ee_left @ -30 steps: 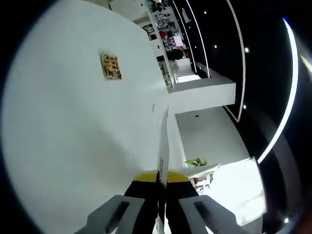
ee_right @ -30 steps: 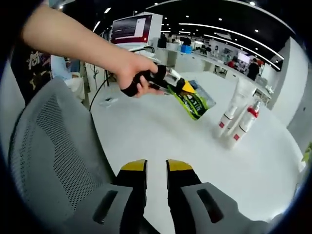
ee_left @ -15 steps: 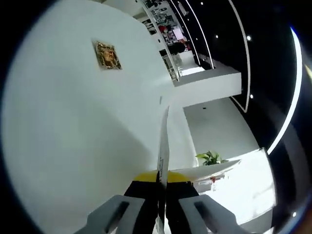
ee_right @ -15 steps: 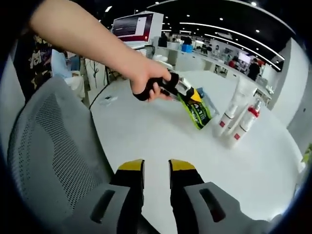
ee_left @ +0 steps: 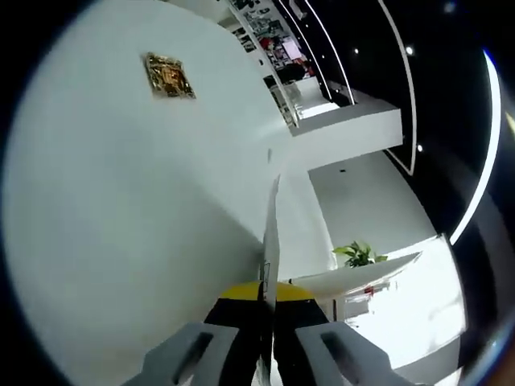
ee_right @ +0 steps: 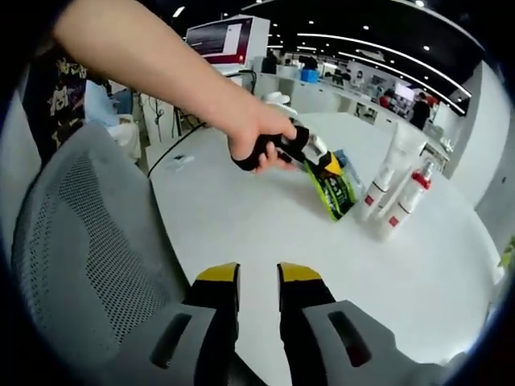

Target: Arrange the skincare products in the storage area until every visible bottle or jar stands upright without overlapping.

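Right gripper view: left gripper carries a green pouch toward the tubes.
Left jaws: clamped on it.
Right gripper: slightly parted, holding nothing.
Next: probably stand the pouch upright beside the tubes on the tabletop.

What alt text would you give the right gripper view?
A person's hand holds the left gripper, clamped on a green sachet, over a white table beside two red-and-white bottles. The right gripper waits open below, near a grey mesh chair.
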Action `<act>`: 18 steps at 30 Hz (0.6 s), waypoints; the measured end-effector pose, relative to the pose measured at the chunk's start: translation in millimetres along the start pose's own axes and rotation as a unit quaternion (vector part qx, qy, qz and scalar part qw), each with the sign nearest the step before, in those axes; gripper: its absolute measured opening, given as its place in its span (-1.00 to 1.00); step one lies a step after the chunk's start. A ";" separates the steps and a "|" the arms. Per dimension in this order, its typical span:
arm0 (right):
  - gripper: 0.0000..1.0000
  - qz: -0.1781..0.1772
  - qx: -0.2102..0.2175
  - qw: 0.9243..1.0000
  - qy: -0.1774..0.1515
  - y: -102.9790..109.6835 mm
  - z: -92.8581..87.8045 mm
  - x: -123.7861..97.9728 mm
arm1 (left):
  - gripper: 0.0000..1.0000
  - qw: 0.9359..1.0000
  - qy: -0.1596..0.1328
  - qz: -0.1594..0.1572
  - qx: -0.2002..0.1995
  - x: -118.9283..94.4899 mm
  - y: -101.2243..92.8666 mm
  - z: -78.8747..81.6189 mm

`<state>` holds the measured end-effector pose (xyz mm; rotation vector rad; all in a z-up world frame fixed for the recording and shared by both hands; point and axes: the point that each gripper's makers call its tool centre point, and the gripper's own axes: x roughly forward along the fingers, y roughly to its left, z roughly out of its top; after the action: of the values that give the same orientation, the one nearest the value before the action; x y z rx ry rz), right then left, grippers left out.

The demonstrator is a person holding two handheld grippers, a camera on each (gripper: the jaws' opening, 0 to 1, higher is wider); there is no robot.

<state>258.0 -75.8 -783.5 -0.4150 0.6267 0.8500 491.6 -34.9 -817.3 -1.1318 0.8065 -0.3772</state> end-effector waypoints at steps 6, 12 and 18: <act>-0.67 -0.006 0.005 1.000 0.000 -3.0 -0.4 -0.8 | -0.82 0.996 -0.002 0.042 0.075 0.8 15.0 9.7; -0.66 -0.006 0.002 1.000 0.000 -2.3 0.1 -0.9 | -0.67 0.987 0.018 0.060 0.149 -1.1 14.2 7.7; -0.66 -0.002 0.001 1.000 0.001 -0.7 -0.3 -0.5 | -0.44 0.966 0.054 0.092 0.234 -5.4 24.6 3.8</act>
<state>258.2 -76.7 -783.4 -0.4163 0.6289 0.8456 487.8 -19.1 -836.9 -0.5945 0.8548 -0.4483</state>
